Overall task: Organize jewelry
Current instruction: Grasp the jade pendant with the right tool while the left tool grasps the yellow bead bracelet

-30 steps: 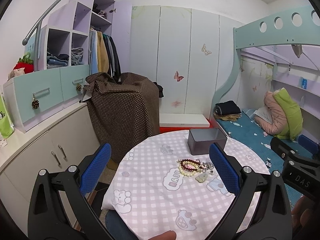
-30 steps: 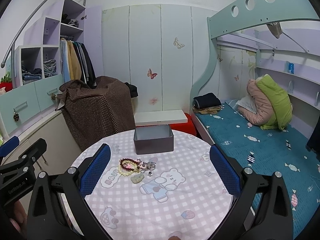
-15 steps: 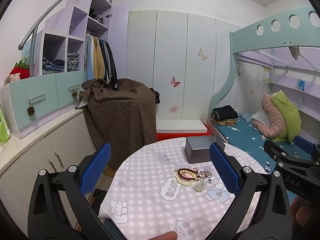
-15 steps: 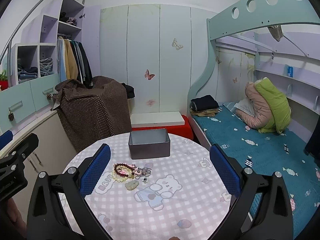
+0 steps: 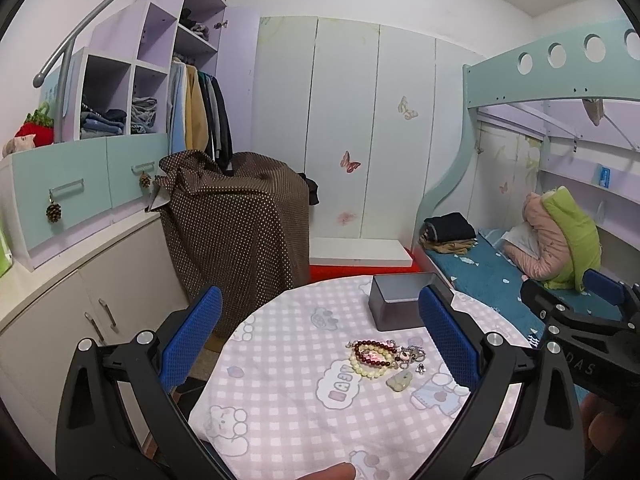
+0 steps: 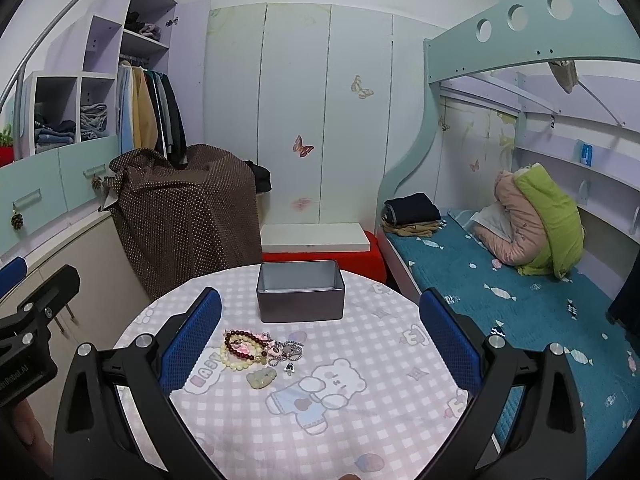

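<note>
Left wrist view: left gripper [image 5: 316, 336] wide open, empty, above the worktop [image 5: 280, 412]. Beads [image 5: 374, 356] and pendant [image 5: 399, 381] lower centre-right, just before the box [image 5: 400, 304].

Right wrist view: right gripper [image 6: 320, 336] wide open, empty. Beads [image 6: 244, 350] lower left of centre, box [image 6: 300, 296] behind, apart. Likely approach step; next calls for descent onto one piece. Open room right of the pile; worktop [image 6: 400, 360] edge near the box.

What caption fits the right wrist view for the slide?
Open right gripper above round checked table; bead bracelets and pale green pendant before open grey metal box.

jewelry pile [image 6: 258, 354] lies on the table [image 6: 360, 420], just before the box [image 6: 300, 298].
</note>
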Motion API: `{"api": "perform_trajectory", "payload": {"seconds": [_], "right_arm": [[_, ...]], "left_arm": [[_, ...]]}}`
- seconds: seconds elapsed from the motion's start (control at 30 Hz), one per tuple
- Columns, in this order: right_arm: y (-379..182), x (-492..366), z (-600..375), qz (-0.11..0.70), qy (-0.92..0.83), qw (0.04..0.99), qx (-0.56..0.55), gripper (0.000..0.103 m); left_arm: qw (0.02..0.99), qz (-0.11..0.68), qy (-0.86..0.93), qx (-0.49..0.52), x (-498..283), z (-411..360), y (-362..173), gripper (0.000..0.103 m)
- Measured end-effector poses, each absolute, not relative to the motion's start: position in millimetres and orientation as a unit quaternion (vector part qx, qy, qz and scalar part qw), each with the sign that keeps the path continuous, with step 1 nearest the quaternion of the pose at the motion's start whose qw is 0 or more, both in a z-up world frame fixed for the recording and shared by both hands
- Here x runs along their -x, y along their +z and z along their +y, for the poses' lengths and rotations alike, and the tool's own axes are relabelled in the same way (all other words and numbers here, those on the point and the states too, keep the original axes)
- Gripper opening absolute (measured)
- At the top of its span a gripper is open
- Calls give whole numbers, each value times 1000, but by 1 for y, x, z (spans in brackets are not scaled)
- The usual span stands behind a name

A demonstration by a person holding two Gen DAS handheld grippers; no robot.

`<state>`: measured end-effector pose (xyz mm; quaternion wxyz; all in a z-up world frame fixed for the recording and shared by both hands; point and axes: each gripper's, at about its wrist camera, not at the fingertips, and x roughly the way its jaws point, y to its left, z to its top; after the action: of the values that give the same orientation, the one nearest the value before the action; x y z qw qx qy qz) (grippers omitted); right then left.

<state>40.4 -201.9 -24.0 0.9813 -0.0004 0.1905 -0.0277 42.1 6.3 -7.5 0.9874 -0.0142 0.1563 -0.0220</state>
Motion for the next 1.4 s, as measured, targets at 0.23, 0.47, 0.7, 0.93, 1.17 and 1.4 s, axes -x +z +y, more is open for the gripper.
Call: {"api": "perform_trajectory", "payload": {"seconds": [0.23,0.47,0.7,0.93,1.17,1.4], "right_arm": [[-29,-55,-192,203,-19,979,13,96],[-42,-76,-185,229,-8,973,19,96],[-72,-105,-189,284,1,959,12,96],[-127,-144,-191,378,33,925,9,96],[-176,-168,-185,444,75,893,5,88],[-200,-179,-175,467,107,878,16,63]], "left_arm": [[985,168,-17,17,-57,14,-18,98],[979,204,-14,22,-82,21,-41,98],[965,263,-12,14,-117,20,-77,98],[943,333,-2,12,-159,21,-124,98],[924,382,2,1,-182,15,-161,98],[911,411,4,-4,-193,11,-179,98]]}}
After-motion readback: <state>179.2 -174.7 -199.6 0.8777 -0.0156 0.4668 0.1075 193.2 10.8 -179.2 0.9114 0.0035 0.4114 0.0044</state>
